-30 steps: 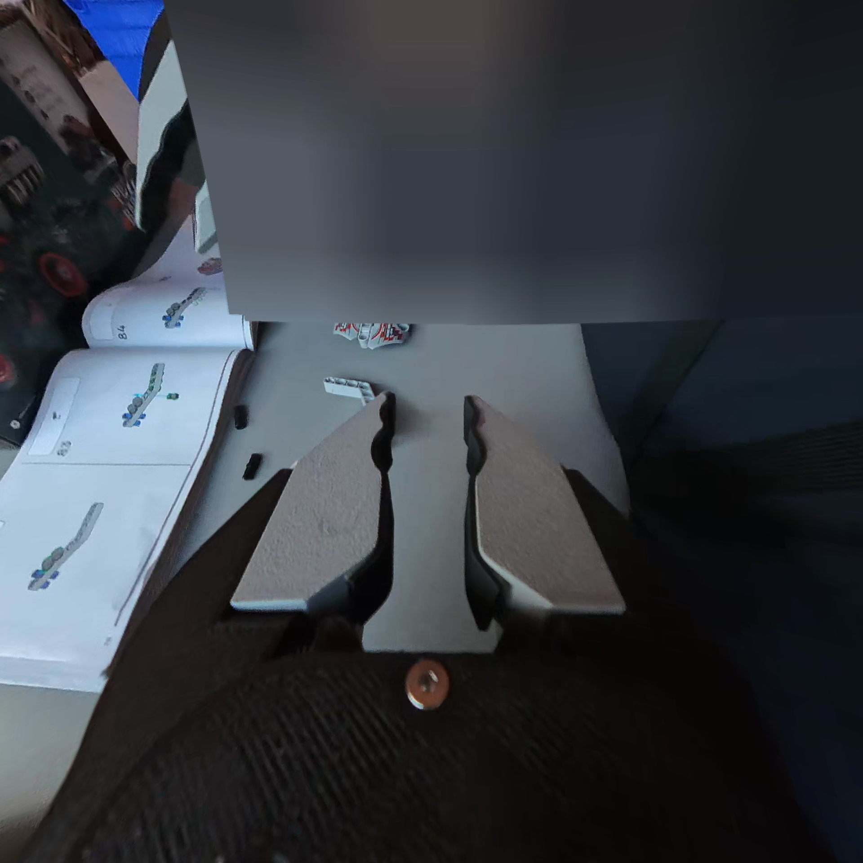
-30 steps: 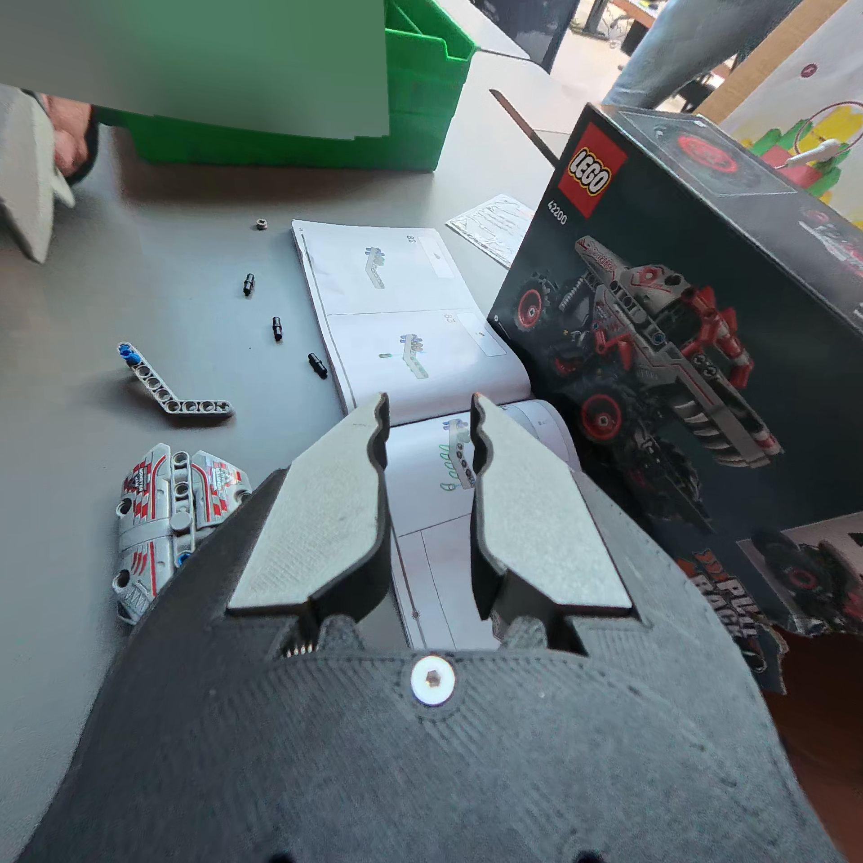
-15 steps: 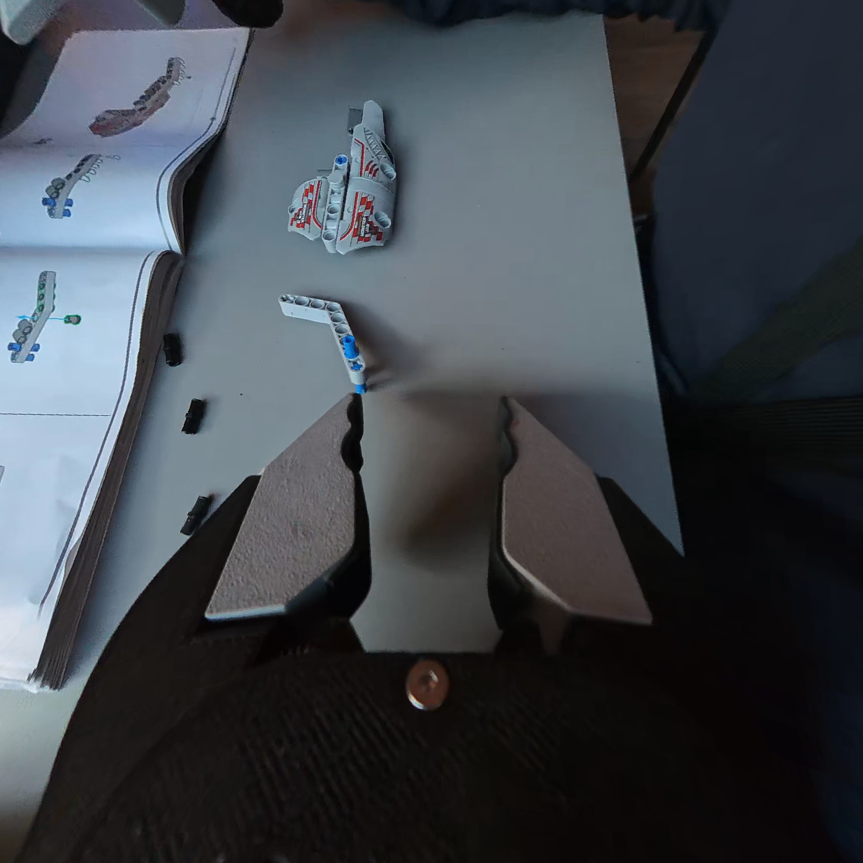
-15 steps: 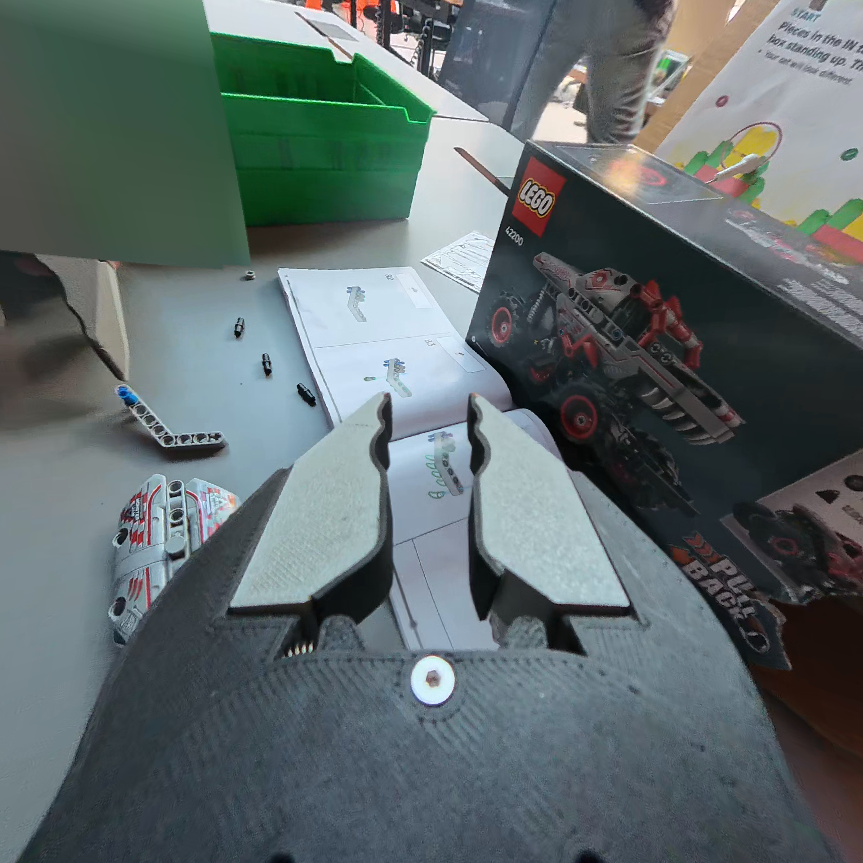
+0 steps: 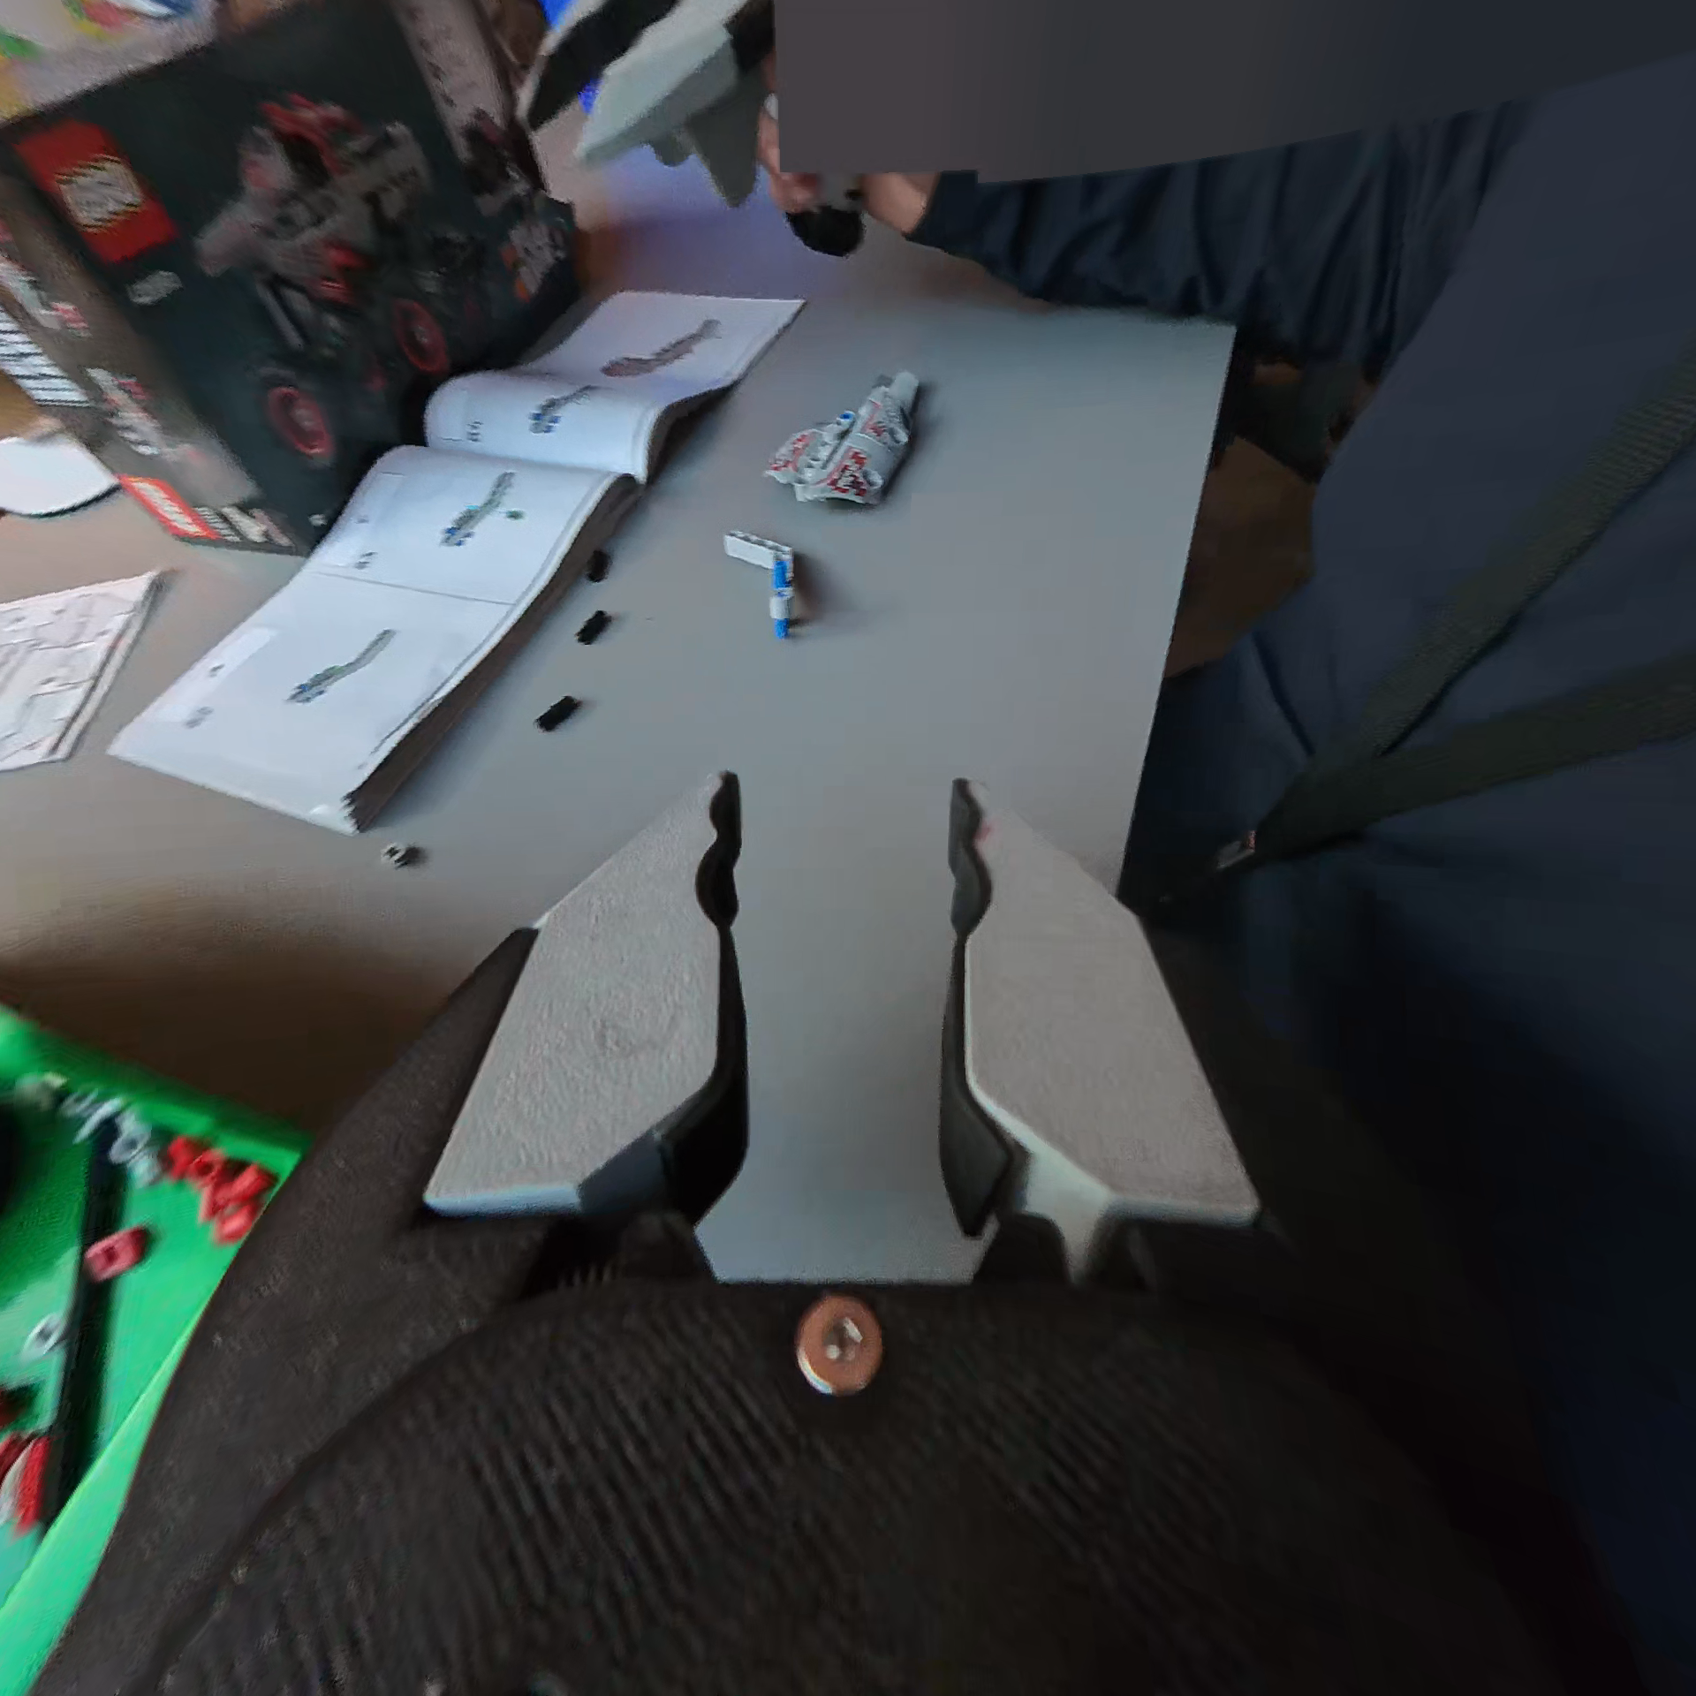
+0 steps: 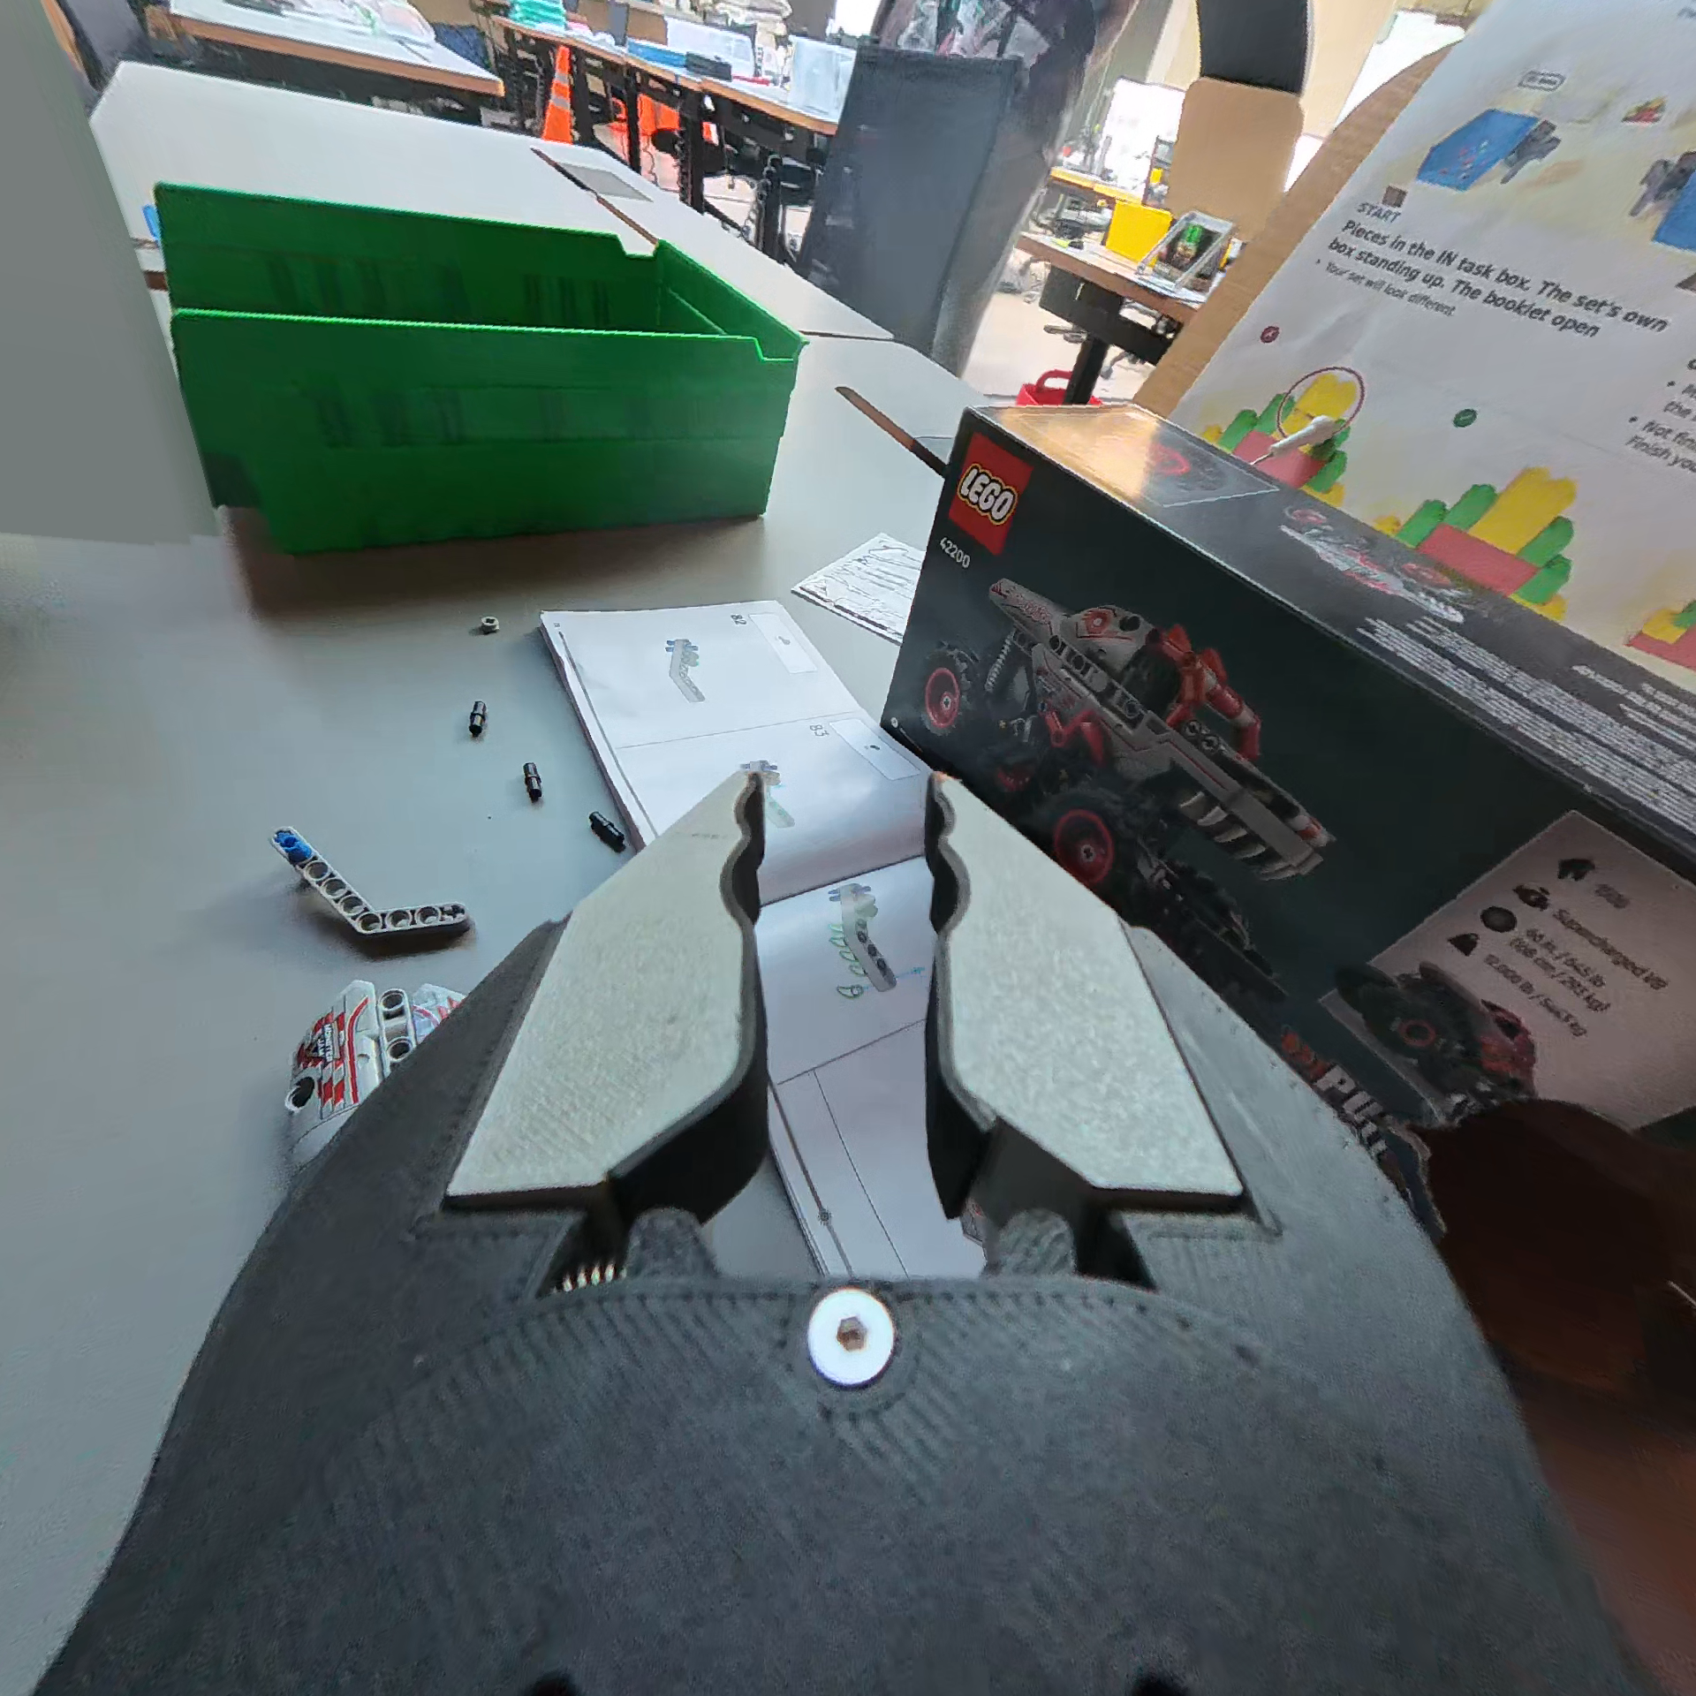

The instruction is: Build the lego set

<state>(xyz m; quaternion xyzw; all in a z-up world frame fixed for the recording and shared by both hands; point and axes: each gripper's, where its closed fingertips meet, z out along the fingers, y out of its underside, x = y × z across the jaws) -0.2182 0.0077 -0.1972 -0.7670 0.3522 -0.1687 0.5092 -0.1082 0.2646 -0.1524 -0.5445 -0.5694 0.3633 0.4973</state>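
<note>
A bent grey beam point(image 6: 372, 899) with a blue pin lies on the grey table; it also shows in the left wrist view point(image 5: 769, 571). A grey and red panel assembly point(image 5: 844, 451) lies beyond it, and shows partly hidden in the right wrist view point(image 6: 353, 1042). Three black pins point(image 5: 558, 712) point(image 6: 530, 780) lie beside the open instruction booklet point(image 5: 431, 587) point(image 6: 734, 707). My left gripper point(image 5: 840, 794) is open and empty above the table. My right gripper point(image 6: 842, 789) is open and empty above the booklet; it also shows far off in the left wrist view point(image 5: 679, 110).
The black set box point(image 6: 1239, 697) point(image 5: 266, 248) stands by the booklet. A green bin point(image 6: 477, 404) point(image 5: 110, 1285) holds loose parts. A small grey piece point(image 6: 488, 626) point(image 5: 402, 855) and a sticker sheet point(image 6: 867, 578) point(image 5: 55, 661) lie on the table. A person in dark clothes sits at the table's edge point(image 5: 1184, 587).
My left gripper has pulled back and tilted up, so the pieces lie farther off and the bin and box have come into view. My right gripper has tilted up slightly and opened a little wider.
</note>
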